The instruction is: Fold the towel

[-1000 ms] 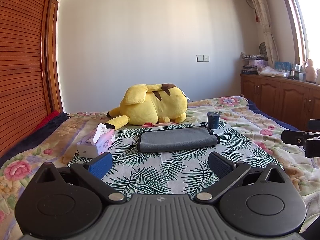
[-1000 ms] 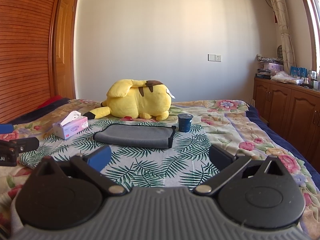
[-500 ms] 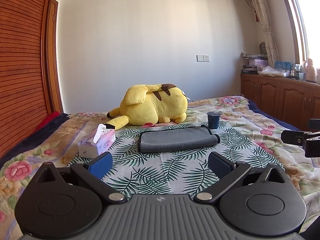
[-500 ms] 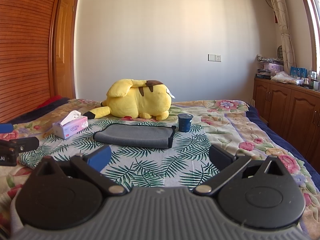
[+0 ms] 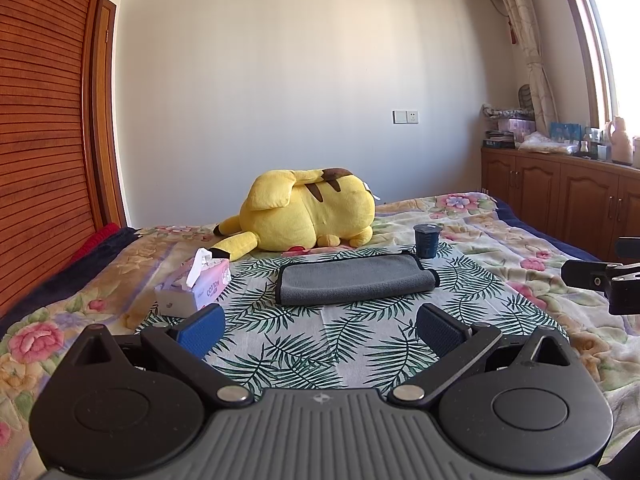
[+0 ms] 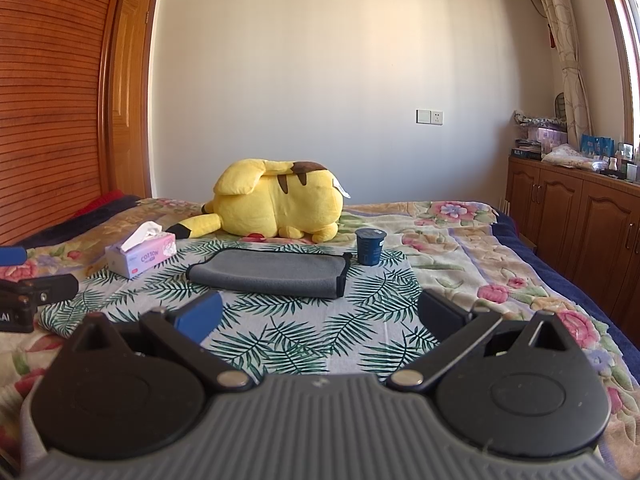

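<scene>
Nothing is changing vs 0.5 s and 1.0 s ago: both views are reading the same, so both grippers are holding still, w/ no approach under way yet. For the task that means the fold isn't progressing right now; either it's waiting to begin or, judging by the doubled look of the cloth, already partly done.

Left gripper (image 5: 320,326) is sitting w/ fingers spread wide, nothing between them. Right gripper (image 6: 320,316) is likewise spread, empty.

The towel (image 5: 356,283), grey w/ dark trim, is lying flat on the leaf-print cloth (image 5: 320,344) on the bed, at approx 12 o'clock from the left gripper and 11 o'clock from the right, clear of both. It's looking folded over once; can't tell how many layers.

Around it: tissue box (image 5: 196,286) at 9 o'clock of the towel, dark cup (image 5: 427,240) at 2 o'clock just beside its corner, yellow plush (image 5: 308,214) at 12 o'clock behind.

Next move is probably needing both grippers going fwd to the near edge corners.
</scene>
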`<action>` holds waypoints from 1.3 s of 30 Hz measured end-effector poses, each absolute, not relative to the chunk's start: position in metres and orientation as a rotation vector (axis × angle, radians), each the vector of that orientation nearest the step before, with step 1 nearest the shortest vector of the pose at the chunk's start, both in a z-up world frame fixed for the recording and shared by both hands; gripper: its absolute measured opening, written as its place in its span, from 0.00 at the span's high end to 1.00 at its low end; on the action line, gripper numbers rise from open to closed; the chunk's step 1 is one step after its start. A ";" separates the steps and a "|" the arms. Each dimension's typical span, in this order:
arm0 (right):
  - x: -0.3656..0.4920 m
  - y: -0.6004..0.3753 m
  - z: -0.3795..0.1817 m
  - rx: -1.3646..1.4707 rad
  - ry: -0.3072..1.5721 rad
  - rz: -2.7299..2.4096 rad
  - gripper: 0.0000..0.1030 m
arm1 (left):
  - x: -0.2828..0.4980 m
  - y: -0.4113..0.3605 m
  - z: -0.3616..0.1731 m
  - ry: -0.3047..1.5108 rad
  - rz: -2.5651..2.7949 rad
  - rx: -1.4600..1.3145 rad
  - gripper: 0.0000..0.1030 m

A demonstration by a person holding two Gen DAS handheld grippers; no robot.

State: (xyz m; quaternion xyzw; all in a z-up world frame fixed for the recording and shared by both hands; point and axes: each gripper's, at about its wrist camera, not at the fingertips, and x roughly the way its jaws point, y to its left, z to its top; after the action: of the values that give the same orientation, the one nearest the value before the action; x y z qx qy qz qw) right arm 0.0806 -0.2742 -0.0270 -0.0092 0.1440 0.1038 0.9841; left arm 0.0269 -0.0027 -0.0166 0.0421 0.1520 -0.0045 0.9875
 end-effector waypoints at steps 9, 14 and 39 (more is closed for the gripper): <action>0.080 -0.274 -0.027 -0.018 0.290 0.209 0.00 | 0.027 -0.003 -0.017 0.306 -0.009 0.084 0.16; 0.080 -0.274 -0.027 -0.018 0.289 0.209 0.00 | 0.027 -0.003 -0.017 0.306 -0.009 0.085 0.16; 0.080 -0.273 -0.027 -0.019 0.289 0.208 0.00 | 0.027 -0.001 -0.015 0.307 -0.012 0.086 0.16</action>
State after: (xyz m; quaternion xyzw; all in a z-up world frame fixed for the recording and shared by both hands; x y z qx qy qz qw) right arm 0.0802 -0.2735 -0.0272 -0.0094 0.1438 0.1036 0.9841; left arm 0.0270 -0.0010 -0.0145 0.0427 0.1528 -0.0062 0.9873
